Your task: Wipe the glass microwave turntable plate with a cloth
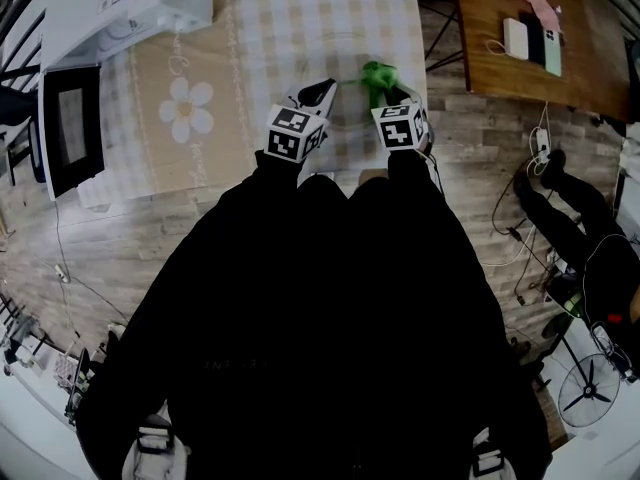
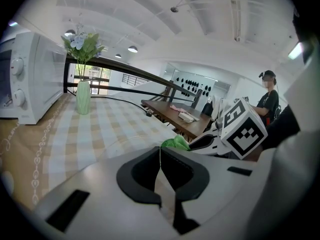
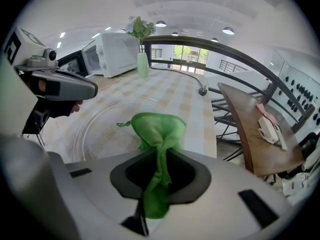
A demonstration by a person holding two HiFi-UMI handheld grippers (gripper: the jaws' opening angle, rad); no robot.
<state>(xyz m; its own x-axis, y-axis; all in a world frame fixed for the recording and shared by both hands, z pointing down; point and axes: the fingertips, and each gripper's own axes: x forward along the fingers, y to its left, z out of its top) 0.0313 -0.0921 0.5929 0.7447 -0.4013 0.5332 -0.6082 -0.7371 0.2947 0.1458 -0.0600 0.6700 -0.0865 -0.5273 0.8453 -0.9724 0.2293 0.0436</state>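
Note:
The clear glass turntable plate lies flat on the checked tablecloth; its faint rim also shows in the left gripper view. My right gripper is shut on a bunched green cloth, which hangs at the plate's near right edge. The cloth shows just ahead of the right gripper in the head view. My left gripper is shut with nothing seen between its jaws. It hovers over the plate's left rim; whether it touches the glass is unclear.
A white microwave stands at the table's far left with its dark door swung open. A pale green vase with flowers stands further along. A wooden table with small items sits to the right. A person stands beyond it.

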